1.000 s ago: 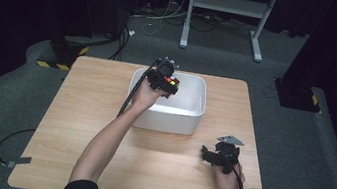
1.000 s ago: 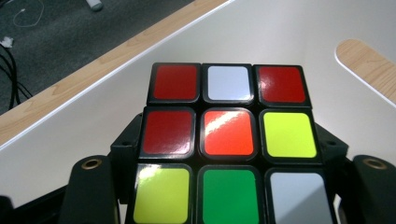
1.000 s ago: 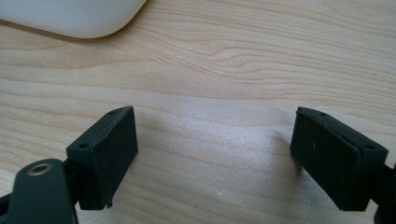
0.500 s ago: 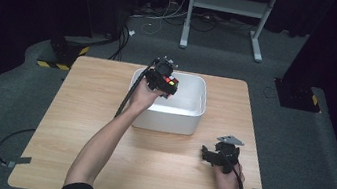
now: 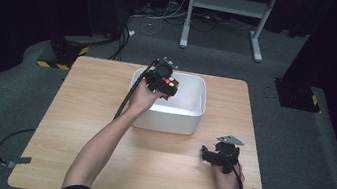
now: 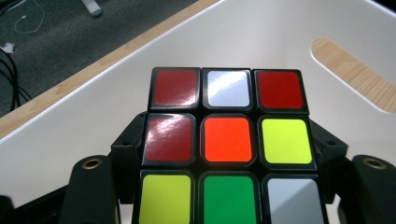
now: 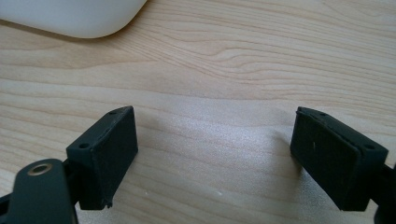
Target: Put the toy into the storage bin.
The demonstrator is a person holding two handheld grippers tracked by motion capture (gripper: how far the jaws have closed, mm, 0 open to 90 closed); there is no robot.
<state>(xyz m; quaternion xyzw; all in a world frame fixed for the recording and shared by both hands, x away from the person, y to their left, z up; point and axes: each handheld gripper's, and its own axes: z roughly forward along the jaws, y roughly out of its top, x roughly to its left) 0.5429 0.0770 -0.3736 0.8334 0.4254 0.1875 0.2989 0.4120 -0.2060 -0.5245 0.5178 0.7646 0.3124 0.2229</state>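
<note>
Puzzle cube clamped between the left gripper's jaws, held over the open white bin, above its left part. Bin sits at the far middle of the wooden table. Right gripper near the table's right front, jaws wide apart, nothing between them, low over bare wood.

Bare table left of tub
</note>
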